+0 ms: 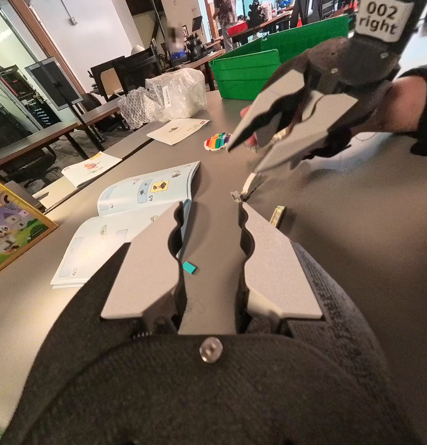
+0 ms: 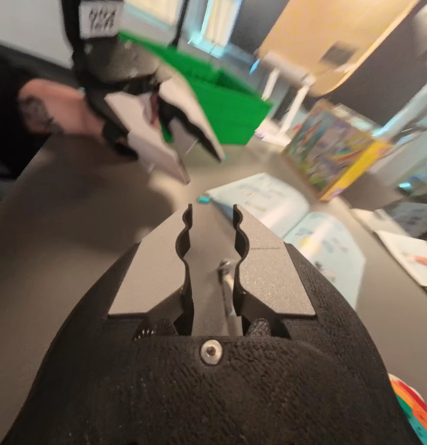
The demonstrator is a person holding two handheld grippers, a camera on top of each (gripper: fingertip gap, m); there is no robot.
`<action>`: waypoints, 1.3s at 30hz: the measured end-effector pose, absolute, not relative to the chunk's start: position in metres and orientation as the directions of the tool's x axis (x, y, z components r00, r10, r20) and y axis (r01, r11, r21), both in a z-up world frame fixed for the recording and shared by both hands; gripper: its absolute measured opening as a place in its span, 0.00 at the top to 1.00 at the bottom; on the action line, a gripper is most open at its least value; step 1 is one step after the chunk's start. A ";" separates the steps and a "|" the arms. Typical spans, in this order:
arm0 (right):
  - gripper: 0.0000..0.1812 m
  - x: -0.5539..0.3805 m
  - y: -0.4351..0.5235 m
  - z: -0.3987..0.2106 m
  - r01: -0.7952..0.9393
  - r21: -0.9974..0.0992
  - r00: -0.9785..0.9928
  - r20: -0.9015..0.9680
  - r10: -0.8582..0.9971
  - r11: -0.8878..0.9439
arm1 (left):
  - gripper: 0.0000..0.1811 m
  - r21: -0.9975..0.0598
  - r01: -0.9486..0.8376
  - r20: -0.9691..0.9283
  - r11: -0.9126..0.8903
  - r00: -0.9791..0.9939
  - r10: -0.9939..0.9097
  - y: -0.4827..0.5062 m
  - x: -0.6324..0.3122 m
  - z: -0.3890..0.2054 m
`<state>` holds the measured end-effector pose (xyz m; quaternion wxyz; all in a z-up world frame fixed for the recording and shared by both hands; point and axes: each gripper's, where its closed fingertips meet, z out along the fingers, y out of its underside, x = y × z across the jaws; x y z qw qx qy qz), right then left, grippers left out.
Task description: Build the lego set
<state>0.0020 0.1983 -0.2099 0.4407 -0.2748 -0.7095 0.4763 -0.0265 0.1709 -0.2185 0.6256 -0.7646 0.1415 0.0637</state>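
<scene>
Both tongs gape empty: left tongs (image 1: 211, 207), right tongs (image 2: 212, 208). Loose pieces (image 1: 246, 190) lie just ahead, unassembled; most building seems left.

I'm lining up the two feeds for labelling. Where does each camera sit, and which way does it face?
Left wrist view: on the left gripper, looking low across the grey table at the open instruction booklet, teal brick and right gripper; a hand holds that one.
Right wrist view: on the right gripper, facing back toward the left gripper, motion-blurred.
Shared: table, booklet, teal brick, green bin, each other's gripper.
</scene>
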 end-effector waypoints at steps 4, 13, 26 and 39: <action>0.87 -0.002 0.217 -0.185 -0.153 -0.899 -0.262 0.438 0.860 0.411 | 0.75 -0.942 -0.285 -0.264 -0.179 0.955 -0.134 0.171 -0.028 -0.218; 0.92 0.006 0.227 -0.158 -0.267 -0.849 -0.091 0.494 0.865 0.457 | 0.75 -0.945 -0.273 -0.252 -0.181 0.959 -0.129 0.172 -0.030 -0.218; 0.95 0.011 0.234 -0.151 -0.310 -0.802 -0.003 0.538 0.843 0.511 | 0.74 -0.945 -0.265 -0.240 -0.190 0.960 -0.144 0.181 -0.033 -0.219; 0.95 -0.003 0.240 -0.165 -0.227 -0.731 0.090 0.642 0.761 0.643 | 0.74 -0.963 -0.267 -0.261 -0.025 0.955 -0.139 0.114 0.005 -0.174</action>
